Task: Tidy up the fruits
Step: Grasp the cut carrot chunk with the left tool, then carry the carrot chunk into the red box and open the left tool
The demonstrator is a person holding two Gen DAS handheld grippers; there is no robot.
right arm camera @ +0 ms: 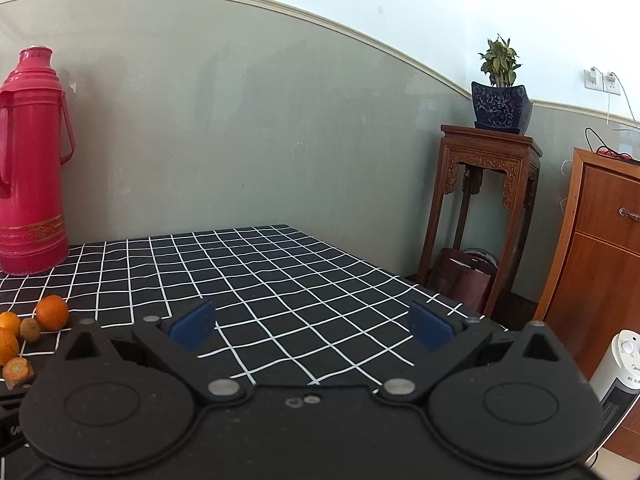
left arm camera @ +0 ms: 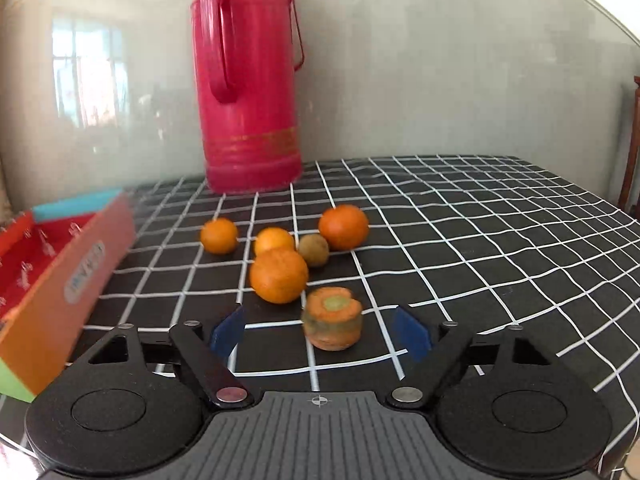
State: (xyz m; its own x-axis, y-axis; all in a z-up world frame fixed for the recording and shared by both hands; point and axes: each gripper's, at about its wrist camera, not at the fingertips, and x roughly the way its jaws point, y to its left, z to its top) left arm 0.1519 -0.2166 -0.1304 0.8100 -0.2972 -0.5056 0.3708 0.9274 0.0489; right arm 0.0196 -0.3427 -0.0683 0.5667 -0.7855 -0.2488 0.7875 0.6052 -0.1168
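Several oranges lie on the black checked tablecloth (left arm camera: 480,240): the nearest orange (left arm camera: 279,276), one behind it (left arm camera: 274,241), one to the left (left arm camera: 219,235) and one to the right (left arm camera: 343,227). A small brown kiwi (left arm camera: 314,249) sits among them. A carrot stump (left arm camera: 333,318) stands upright between the blue pads of my left gripper (left arm camera: 320,330), untouched, with gaps on both sides; the jaws are open. My right gripper (right arm camera: 312,326) is open over bare cloth, with the fruits at its far left: an orange (right arm camera: 52,312), the kiwi (right arm camera: 30,329) and the carrot stump (right arm camera: 18,371).
A tall red thermos (left arm camera: 250,92) stands at the back by the wall. An orange cardboard box (left arm camera: 60,280) with a red inside sits at the left. Beyond the table's right edge are a wooden plant stand (right arm camera: 484,208), a wooden cabinet (right arm camera: 600,264) and a white heater (right arm camera: 616,376).
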